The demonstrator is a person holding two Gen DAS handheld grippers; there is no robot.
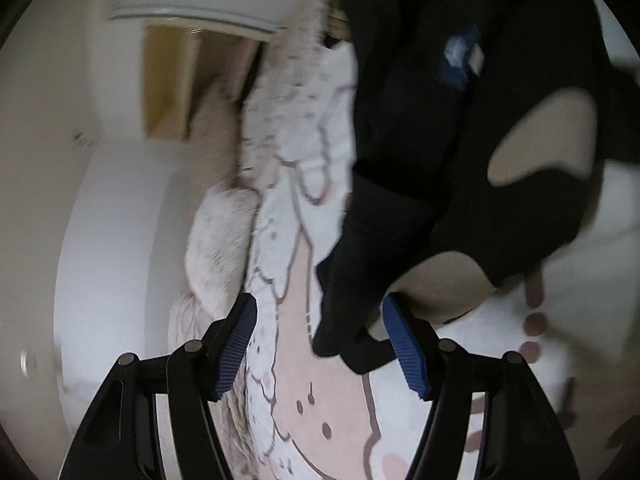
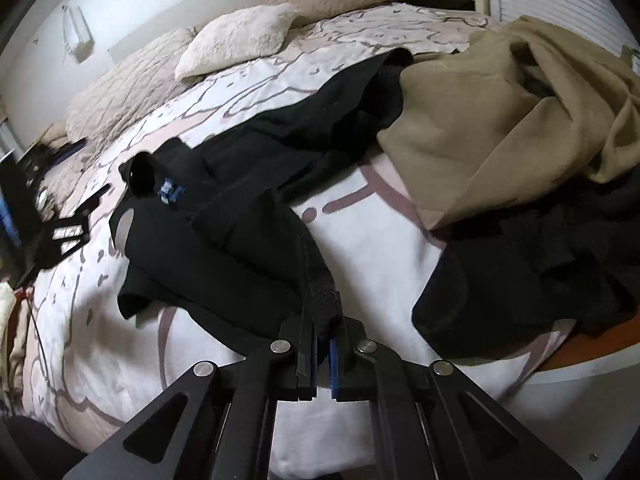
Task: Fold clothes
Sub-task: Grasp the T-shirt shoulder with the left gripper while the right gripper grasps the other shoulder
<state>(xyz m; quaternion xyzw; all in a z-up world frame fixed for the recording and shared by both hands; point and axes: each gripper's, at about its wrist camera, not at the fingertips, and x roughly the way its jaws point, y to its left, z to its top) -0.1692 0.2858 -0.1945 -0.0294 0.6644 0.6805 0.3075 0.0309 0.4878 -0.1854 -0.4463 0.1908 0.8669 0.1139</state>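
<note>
The black garment (image 2: 224, 232) lies spread across the middle of the bed (image 2: 360, 248), on a white and pink patterned duvet, with its blue label (image 2: 170, 193) facing up near the far end. The right tool (image 2: 323, 350) is clamped tight on a ribbed black edge of this garment near the bed's front edge, the cloth rising in a narrow ridge from the pads. The left tool (image 1: 320, 350) has its blue pads apart, a loose black end of the garment hanging between them; no pad presses on it as far as the blurred view shows. To the right, a tan garment (image 2: 500, 120) is heaped over more dark clothing (image 2: 520, 280) that reaches the bed's right edge. A fluffy pillow (image 2: 236, 40) sits toward the head. Bare duvet lies open between the black garment and the heap.
</note>
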